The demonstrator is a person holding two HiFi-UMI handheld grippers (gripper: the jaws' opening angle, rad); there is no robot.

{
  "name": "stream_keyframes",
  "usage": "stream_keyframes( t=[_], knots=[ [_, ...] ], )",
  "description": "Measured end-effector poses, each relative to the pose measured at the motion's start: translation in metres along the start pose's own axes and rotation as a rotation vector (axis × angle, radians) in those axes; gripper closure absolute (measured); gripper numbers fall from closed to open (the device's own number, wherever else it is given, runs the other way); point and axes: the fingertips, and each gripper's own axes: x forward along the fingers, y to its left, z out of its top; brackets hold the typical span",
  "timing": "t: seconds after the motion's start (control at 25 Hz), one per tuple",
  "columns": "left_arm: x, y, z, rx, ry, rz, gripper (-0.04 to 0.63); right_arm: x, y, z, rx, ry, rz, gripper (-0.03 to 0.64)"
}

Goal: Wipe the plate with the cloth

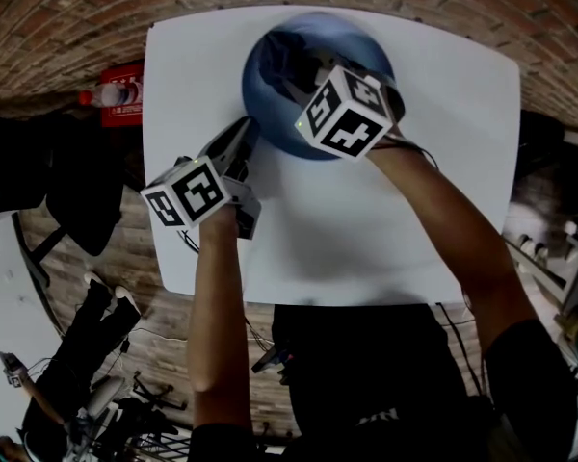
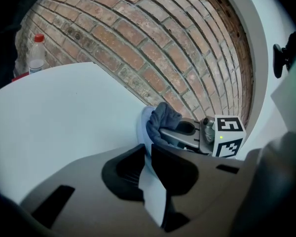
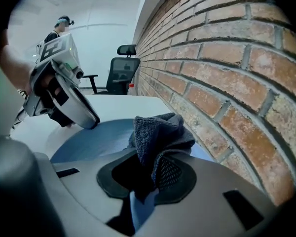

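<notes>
Head view: the left hand-held gripper met the blue plate at its rim on the worktop. The marker cube hid what the right hand-held gripper held.

Left gripper view: its jaws were closed thinly on that rim. A hard wipe might pull the plate free.

Right gripper view: only here did the jaws show, clamped on the bunched cloth over the plate.
</notes>
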Motion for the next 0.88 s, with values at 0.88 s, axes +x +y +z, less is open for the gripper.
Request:
stream_keyframes(
  t=[0.88],
  knots=[
    [-0.001,-0.001,-0.001,0.005,0.007,0.017,0.551,-0.042,-0.066,-0.068,-0.146,0.21,-0.195,0.54]
  ],
)
